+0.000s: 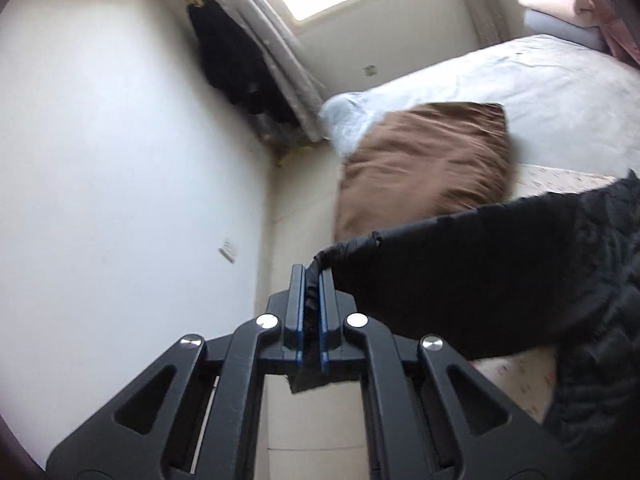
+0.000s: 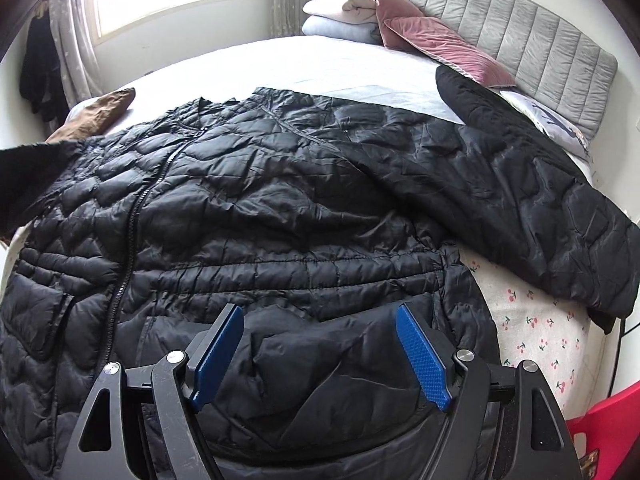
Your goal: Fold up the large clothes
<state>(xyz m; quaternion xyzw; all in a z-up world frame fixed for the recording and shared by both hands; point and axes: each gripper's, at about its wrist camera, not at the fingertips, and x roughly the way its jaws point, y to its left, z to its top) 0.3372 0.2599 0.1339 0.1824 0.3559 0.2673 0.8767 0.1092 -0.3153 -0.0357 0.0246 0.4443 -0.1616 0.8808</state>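
A black quilted puffer jacket point(image 2: 256, 216) lies front up on the bed, zipper closed, one sleeve point(image 2: 532, 192) stretched out to the right. My left gripper point(image 1: 311, 276) is shut on the cuff of the other sleeve point(image 1: 460, 276) and holds it lifted off the bed's left side. That raised sleeve shows at the left edge of the right wrist view point(image 2: 28, 176). My right gripper point(image 2: 320, 320) is open, its blue pads hovering just over the jacket's lower hem area, holding nothing.
A brown folded garment point(image 1: 424, 160) lies at the bed's far left corner. Pink cushions point(image 2: 432, 36) and folded blankets point(image 2: 340, 16) sit by the grey headboard point(image 2: 520, 36). A white wall point(image 1: 120, 160) is on the left. A red object point(image 2: 600, 424) stands at lower right.
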